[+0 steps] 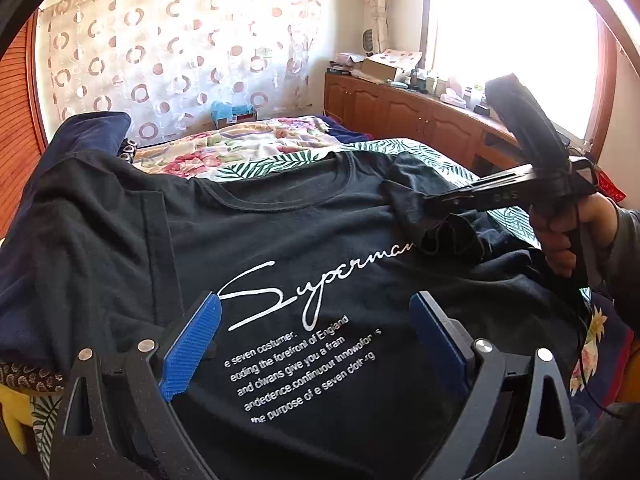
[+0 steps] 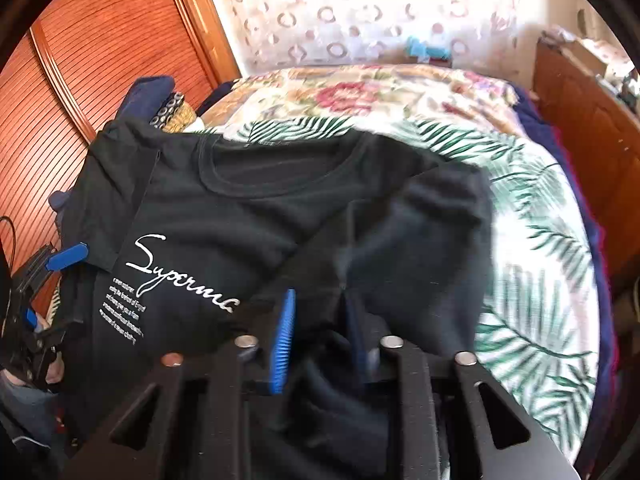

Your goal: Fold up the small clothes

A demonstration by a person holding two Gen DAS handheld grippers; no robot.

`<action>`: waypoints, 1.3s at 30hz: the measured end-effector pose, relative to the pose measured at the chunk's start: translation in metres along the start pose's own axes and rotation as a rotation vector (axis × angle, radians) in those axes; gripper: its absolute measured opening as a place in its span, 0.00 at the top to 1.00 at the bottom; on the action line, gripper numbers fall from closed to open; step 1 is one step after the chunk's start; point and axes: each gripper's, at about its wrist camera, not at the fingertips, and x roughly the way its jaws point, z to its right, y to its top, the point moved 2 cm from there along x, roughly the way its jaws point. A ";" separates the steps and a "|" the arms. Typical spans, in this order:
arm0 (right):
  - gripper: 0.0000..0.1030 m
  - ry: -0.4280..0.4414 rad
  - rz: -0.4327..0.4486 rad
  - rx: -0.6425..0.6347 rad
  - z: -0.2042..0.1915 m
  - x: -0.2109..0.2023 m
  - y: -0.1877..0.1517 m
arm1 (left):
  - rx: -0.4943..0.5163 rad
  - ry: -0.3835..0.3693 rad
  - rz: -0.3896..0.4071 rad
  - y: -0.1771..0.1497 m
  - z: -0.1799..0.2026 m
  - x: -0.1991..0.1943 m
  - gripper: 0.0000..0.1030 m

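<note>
Black T-shirt (image 1: 304, 220) lies front-up across the middle of both views, collar toward the top of frame, on the palm-print sheet (image 2: 532, 240). White "Superman" script sits centre in the left wrist view.

Right gripper (image 2: 320, 320) — clamped on the shirt's sleeve/side edge, cloth bunched between the blue pads; in the left wrist view it sits at right of frame with the fabric lifted over the print. Left gripper (image 1: 316, 340) — jaws wide apart over the small print at bottom centre, holding nothing.

Step in hand, as I read it: folding the right side in over the chest.
- Carry the sleeve across low and flat toward the left of frame, so the fold line runs straight from shoulder to hem.
- Left gripper could press down near the print to stop the body sliding.
- Release only once the edge lies flat; cloth is limp and will bunch.

Around: the left sleeve drapes over the navy pile (image 1: 92, 128) at upper left, which will hinder that side's fold. Floral quilt (image 1: 256, 140) beyond the collar, wooden cabinet (image 1: 400, 112) at upper right — both clear of the work.
</note>
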 end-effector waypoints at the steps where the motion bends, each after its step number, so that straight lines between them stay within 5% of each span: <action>1: 0.93 0.013 0.008 -0.014 -0.006 0.002 0.006 | -0.002 0.004 0.000 0.000 -0.002 -0.001 0.07; 7: 0.96 0.119 0.077 -0.123 -0.053 0.013 0.044 | -0.022 0.025 0.003 -0.003 -0.011 -0.005 0.07; 11: 0.93 0.102 0.104 -0.156 -0.072 0.027 0.065 | -0.032 0.029 0.002 -0.004 -0.013 -0.006 0.07; 15: 0.65 0.086 0.116 -0.132 -0.063 0.029 0.068 | -0.029 0.031 0.004 -0.006 -0.014 -0.009 0.07; 18: 0.62 0.022 0.137 -0.124 -0.047 0.017 0.056 | -0.034 0.037 0.011 -0.005 -0.017 -0.010 0.07; 22: 0.42 -0.090 0.135 -0.095 -0.015 0.005 0.036 | -0.045 0.060 0.031 -0.002 -0.024 -0.014 0.07; 28: 0.41 -0.253 0.073 -0.065 0.021 0.029 0.020 | -0.070 0.100 0.052 0.006 -0.041 -0.022 0.07; 38: 0.42 -0.241 0.042 -0.013 0.048 0.068 0.047 | -0.104 0.216 0.064 0.019 -0.076 -0.036 0.07; 39: 0.49 -0.232 0.047 -0.013 0.050 0.071 0.049 | -0.109 0.232 0.066 0.020 -0.081 -0.037 0.07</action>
